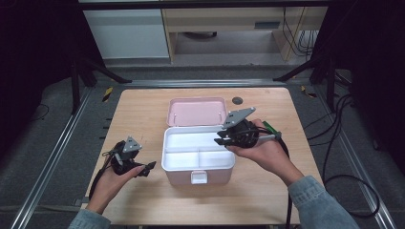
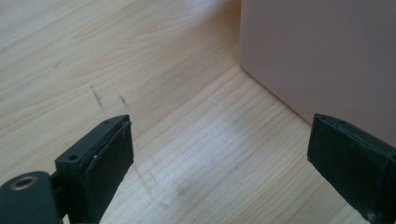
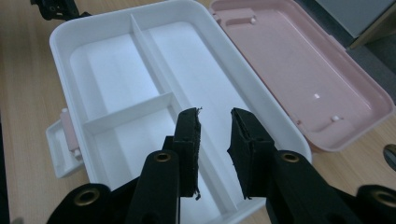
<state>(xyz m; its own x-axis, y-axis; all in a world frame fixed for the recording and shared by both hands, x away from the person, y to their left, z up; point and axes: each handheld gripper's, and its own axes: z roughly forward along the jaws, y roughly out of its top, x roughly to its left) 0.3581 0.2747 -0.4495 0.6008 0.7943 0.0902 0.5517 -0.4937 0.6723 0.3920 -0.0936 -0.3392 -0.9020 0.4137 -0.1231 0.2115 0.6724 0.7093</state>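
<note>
Box (image 1: 198, 160) sits mid-desk (image 1: 143, 105), lid (image 1: 197, 111) already swung back and white tray empty; right claw (image 3: 215, 140) hovers over tray, nearly together on nothing, left claw (image 2: 219, 158) apart beside box wall; judged: opening done, filling or closing remains.

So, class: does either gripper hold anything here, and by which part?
Nothing is held. The left gripper stands open beside the pink box; the right gripper, jaws narrow, has only air between them above the white tray.
</note>
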